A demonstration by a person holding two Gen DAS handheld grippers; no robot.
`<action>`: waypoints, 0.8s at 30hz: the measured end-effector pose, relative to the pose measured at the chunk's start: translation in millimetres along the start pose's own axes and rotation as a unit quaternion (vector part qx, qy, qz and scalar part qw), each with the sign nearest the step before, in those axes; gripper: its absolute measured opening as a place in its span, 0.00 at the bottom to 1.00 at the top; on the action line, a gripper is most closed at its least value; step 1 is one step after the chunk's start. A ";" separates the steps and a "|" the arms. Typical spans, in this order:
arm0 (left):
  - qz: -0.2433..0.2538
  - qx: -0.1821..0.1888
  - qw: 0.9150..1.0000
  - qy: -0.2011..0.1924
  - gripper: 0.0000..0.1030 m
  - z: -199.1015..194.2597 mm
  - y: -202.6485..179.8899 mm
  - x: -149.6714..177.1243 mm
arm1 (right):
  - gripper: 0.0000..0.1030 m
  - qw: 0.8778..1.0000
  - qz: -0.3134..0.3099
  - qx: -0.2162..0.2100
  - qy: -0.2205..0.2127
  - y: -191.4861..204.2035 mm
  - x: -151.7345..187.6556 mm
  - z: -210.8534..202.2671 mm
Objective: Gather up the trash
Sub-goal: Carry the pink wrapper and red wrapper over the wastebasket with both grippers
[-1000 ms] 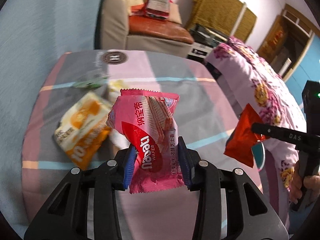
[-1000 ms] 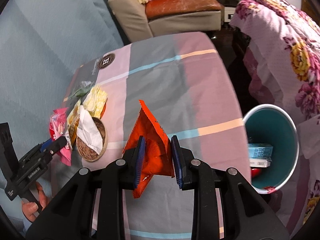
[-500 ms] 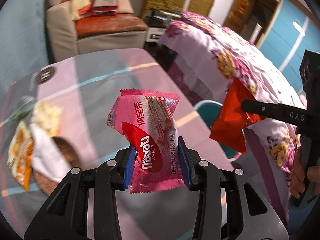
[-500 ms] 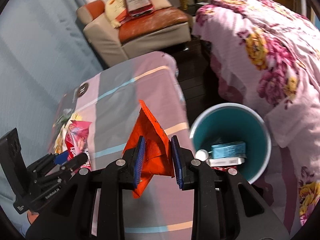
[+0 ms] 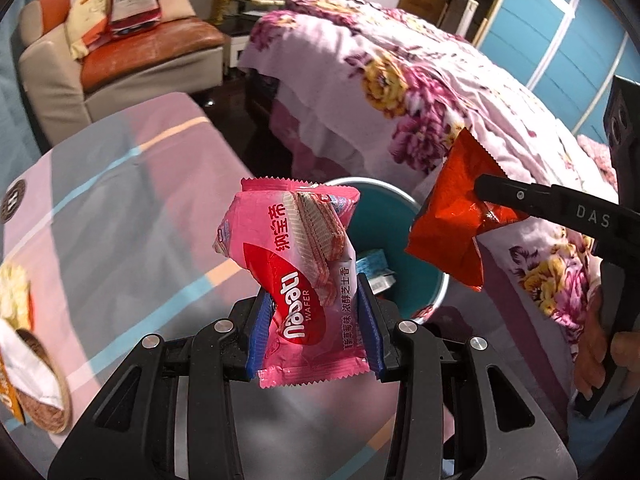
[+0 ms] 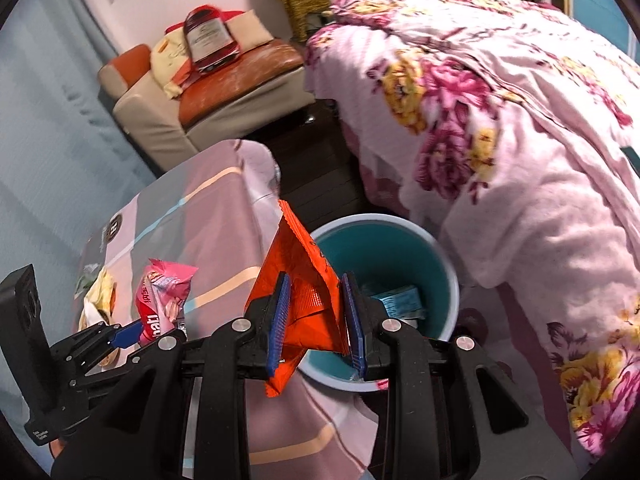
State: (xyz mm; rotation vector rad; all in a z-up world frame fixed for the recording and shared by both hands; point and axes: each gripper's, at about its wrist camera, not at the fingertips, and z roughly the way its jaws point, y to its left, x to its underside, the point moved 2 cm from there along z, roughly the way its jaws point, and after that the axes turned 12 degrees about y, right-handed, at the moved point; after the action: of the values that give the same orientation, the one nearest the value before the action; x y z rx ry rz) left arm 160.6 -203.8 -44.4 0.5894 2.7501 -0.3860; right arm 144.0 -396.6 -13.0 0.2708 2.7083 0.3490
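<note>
My left gripper (image 5: 316,320) is shut on a pink Nabati wafer packet (image 5: 296,264), held up over the table's edge. Just behind it stands a teal trash bin (image 5: 400,216) with small boxes inside. My right gripper (image 6: 316,316) is shut on a crumpled red-orange wrapper (image 6: 300,280), right over the near rim of the bin (image 6: 400,248). The left wrist view shows that wrapper (image 5: 448,216) to the right, pinched by the right gripper's black fingers (image 5: 520,196). In the right wrist view the pink packet (image 6: 164,296) appears at the left.
A table with a pink and grey striped cloth (image 5: 120,200) carries more wrappers and a round coaster (image 5: 32,380) at its left edge. A bed with a floral blanket (image 6: 500,120) crowds the bin from the right. A beige armchair (image 6: 208,92) stands behind.
Both grippers have swung right from above the table toward the bin, each keeping its packet. The bin now sits directly behind the held packets.
</note>
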 end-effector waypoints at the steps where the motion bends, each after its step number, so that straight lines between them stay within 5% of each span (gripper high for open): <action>1: 0.003 0.002 1.000 0.003 0.40 3.7 -4.1 -2.3 | 0.25 1.000 0.002 0.001 0.000 -3.9 0.2 -0.1; 24: 0.044 0.014 0.998 0.044 0.45 64.7 -53.6 -39.4 | 0.25 0.998 0.047 0.032 0.010 -71.3 -8.0 8.0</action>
State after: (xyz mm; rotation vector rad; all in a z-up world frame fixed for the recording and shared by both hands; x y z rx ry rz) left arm 186.7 -285.6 -79.8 0.7497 2.7942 -0.3866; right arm 144.6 -464.7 -37.2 0.4159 2.7349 0.2943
